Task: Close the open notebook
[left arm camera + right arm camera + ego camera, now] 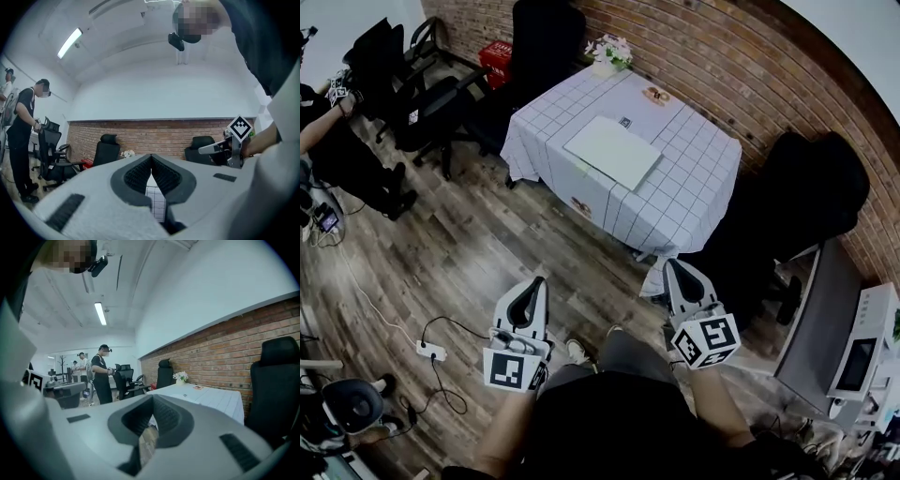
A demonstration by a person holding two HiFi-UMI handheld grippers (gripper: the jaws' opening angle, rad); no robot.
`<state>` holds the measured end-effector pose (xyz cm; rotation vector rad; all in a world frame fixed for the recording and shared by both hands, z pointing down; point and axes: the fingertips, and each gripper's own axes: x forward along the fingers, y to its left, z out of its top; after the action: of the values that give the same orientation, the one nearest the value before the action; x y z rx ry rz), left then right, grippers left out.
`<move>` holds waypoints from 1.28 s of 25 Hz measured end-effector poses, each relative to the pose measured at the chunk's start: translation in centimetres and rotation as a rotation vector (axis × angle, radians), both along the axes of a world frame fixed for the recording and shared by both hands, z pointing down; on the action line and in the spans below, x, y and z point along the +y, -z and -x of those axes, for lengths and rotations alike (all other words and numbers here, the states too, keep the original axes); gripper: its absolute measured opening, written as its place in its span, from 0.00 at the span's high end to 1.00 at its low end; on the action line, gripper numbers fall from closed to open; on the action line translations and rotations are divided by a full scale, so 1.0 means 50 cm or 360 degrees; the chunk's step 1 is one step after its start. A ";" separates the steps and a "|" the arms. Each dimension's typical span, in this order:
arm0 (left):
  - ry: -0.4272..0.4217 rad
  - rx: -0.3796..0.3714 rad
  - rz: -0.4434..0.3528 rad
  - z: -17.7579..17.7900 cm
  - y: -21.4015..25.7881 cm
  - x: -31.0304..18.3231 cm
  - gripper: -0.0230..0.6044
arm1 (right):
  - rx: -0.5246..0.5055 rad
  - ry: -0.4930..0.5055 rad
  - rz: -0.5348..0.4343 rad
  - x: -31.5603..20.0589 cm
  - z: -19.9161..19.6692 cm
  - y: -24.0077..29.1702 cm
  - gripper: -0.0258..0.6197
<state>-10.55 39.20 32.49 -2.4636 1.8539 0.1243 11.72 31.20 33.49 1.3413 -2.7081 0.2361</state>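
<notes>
The notebook (pixel 612 150) lies flat near the middle of the table (pixel 727 150). The table has a white cloth (pixel 675 225) with a grid of lines on it. In the head view the notebook looks like one flat white sheet. It is too small to tell if it is open or shut. It is well apart from both claws.

A pot of flowers (pixel 609 49) stands at the far edge of the table. A small flat thing (pixel 655 95) lies to the right of the flowers, but what it is cannot be made out.

The left gripper (pixel 535 284) is close to the person's body, over the wood floor (pixel 469 253). Its two jaws are pressed together at the ends and hold nothing. In the left gripper view the jaws hide most of the table. Only a little bit of the cloth peeks out under them.

The right gripper (pixel 673 269) is close to the near corner of the table. Its jaws are closed tight too, with nothing in them. In the right gripper view the table shows off to the right, but the notebook is hard to pick out there.

A black chair (pixel 546 37) stands by the brick wall (pixel 722 66). A person (pixel 337 155) at the far left is cut off by the edge of the picture.
</notes>
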 end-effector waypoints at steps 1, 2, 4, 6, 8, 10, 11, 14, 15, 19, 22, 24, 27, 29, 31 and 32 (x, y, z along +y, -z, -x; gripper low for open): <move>-0.0013 0.0002 0.0014 -0.002 -0.006 -0.001 0.92 | 0.0004 -0.0009 0.0019 -0.001 -0.001 -0.008 0.94; -0.0024 -0.0003 0.0027 -0.005 -0.013 -0.005 0.92 | 0.0007 -0.0015 0.0038 -0.006 -0.002 -0.017 0.94; -0.0037 -0.0012 0.0049 -0.009 -0.024 -0.034 0.92 | 0.0005 -0.0013 0.0060 -0.035 -0.001 -0.028 0.94; -0.0041 -0.0013 0.0064 -0.012 -0.028 -0.075 0.92 | -0.0007 -0.0002 0.0061 -0.076 0.002 -0.031 0.94; -0.0049 -0.0018 0.0077 -0.007 -0.027 -0.097 0.92 | -0.0023 -0.0002 0.0062 -0.103 0.013 -0.038 0.94; -0.0051 -0.0040 0.0074 -0.001 -0.026 -0.117 0.92 | -0.0048 -0.0008 0.0069 -0.134 0.022 -0.046 0.94; -0.0049 -0.0057 0.0068 0.002 -0.026 -0.134 0.92 | -0.0063 -0.0009 0.0069 -0.156 0.025 -0.047 0.94; -0.0052 -0.0086 0.0093 0.001 -0.021 -0.206 0.92 | -0.0090 0.0012 0.0055 -0.239 0.035 -0.040 0.94; -0.0054 -0.0090 0.0115 -0.001 -0.019 -0.233 0.92 | -0.0094 0.0026 0.0053 -0.267 0.039 -0.038 0.94; -0.0029 -0.0125 0.0100 -0.007 0.011 -0.349 0.92 | -0.0114 0.0100 0.0056 -0.379 0.058 -0.033 0.94; -0.0005 -0.0135 0.0085 -0.023 0.031 -0.411 0.92 | -0.0137 0.0160 0.0064 -0.445 0.064 -0.029 0.94; 0.0005 -0.0149 0.0095 -0.035 0.030 -0.440 0.92 | -0.0148 0.0198 0.0062 -0.484 0.066 -0.030 0.94; 0.0034 -0.0152 0.0149 -0.034 0.014 -0.473 0.92 | -0.0175 0.0220 0.0076 -0.531 0.071 -0.036 0.94; 0.0046 -0.0154 0.0170 -0.026 0.007 -0.493 0.92 | -0.0187 0.0222 0.0102 -0.547 0.075 -0.045 0.94; 0.0049 -0.0154 0.0172 -0.019 0.004 -0.513 0.92 | -0.0182 0.0220 0.0144 -0.557 0.076 -0.061 0.94; 0.0048 -0.0149 0.0174 -0.017 0.003 -0.523 0.92 | -0.0178 0.0217 0.0168 -0.561 0.077 -0.071 0.94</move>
<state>-9.69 13.05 32.33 -2.4622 1.9065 -0.0946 7.89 3.14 37.02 1.1426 -2.8187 0.4467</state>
